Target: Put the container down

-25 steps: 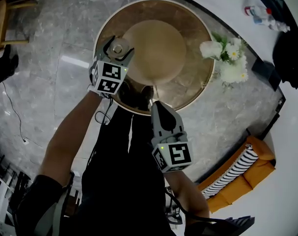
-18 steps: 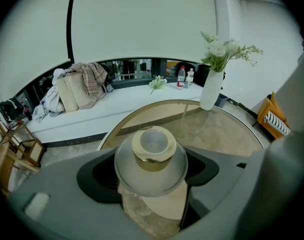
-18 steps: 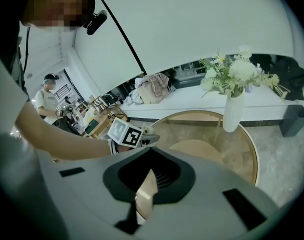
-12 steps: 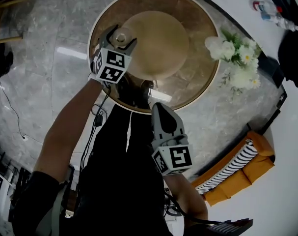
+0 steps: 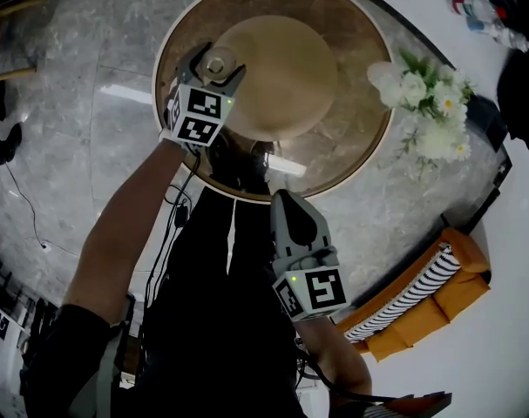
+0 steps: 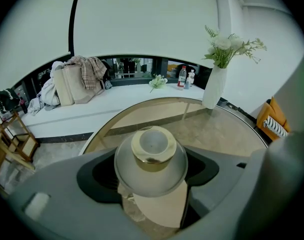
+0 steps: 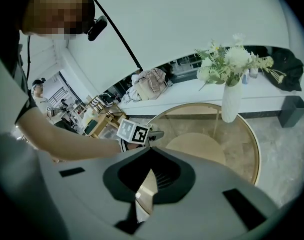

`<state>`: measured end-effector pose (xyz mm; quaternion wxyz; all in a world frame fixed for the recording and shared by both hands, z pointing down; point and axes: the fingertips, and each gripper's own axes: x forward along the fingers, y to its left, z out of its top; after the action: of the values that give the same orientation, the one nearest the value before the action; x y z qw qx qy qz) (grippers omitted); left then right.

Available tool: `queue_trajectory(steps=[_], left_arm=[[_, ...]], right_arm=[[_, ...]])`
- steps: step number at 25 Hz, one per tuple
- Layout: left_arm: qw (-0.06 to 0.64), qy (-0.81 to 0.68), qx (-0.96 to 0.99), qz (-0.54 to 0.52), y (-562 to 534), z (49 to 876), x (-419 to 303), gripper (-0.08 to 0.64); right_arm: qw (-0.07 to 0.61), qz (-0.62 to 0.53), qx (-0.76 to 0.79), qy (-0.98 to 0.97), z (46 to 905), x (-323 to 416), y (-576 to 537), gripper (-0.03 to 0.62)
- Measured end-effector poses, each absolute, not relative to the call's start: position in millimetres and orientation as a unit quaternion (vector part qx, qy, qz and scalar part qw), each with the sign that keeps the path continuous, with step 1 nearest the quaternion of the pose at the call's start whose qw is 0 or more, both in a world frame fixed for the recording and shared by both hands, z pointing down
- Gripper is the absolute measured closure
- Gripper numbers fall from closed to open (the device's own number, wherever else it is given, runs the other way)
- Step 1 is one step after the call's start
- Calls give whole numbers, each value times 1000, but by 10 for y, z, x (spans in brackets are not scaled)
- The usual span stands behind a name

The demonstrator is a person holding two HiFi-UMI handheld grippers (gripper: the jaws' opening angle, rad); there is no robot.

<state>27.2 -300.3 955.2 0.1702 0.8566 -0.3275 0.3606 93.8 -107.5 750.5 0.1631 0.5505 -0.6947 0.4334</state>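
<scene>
So the left gripper point(image 5: 214, 66) has the container point(image 6: 152, 156) clamped between its jaws. They stand pretty wide because the thing is wide, and they sit against both of its sides. It's a little rounded clear glass pot with a gold ring around the top. From the head view it sits over the round glass table point(image 5: 342, 146), just inside the table's left edge. I honestly can't tell if the bottom is touching the glass or hanging a bit above it.

The right gripper point(image 5: 274, 200) has nothing in it. Its jaws are pulled in together, with just a thin sliver showing between them. Its tips are at the near edge of the table, on the person's side, well apart from the container.

Under the glass, in the middle of the table, you can see the tan round base point(image 5: 277, 77). A white vase of flowers point(image 5: 425, 103) stands at the table's right edge. Off the table to the right, down on the floor, there's an orange sofa point(image 5: 421, 316) with a striped cushion.
</scene>
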Motion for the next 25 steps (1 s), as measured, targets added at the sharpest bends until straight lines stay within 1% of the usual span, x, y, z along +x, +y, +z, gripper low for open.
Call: queue_trajectory(steps=[6,8,12,14,18,23,25], left_arm=[[177,-329,858,353,-2989,9541,266,213],[165,-336,859,348,-2991,9468,235,178],[162,-356,860,328,-2903,9170,57,173],[170,-358,863,313,-2699,8840,-84,173],[155,-356,882,266,-2405,7944,-288,173],[170,-387,884,200,-2095,6791,-593,175],[189,-398,881,175,-1956,6375,-671,175]], right_arm=[[160,430,553,-696,7395,920,-1094,584],[160,426,555,-696,7350,940,-1106,584],[153,410,557,-706,7243,948,-1144,584],[156,407,555,-708,7082,876,-1114,586],[150,386,544,-730,6789,747,-1210,584],[136,357,540,-750,6305,737,-1296,586],[131,343,545,-754,6086,814,-1311,586]])
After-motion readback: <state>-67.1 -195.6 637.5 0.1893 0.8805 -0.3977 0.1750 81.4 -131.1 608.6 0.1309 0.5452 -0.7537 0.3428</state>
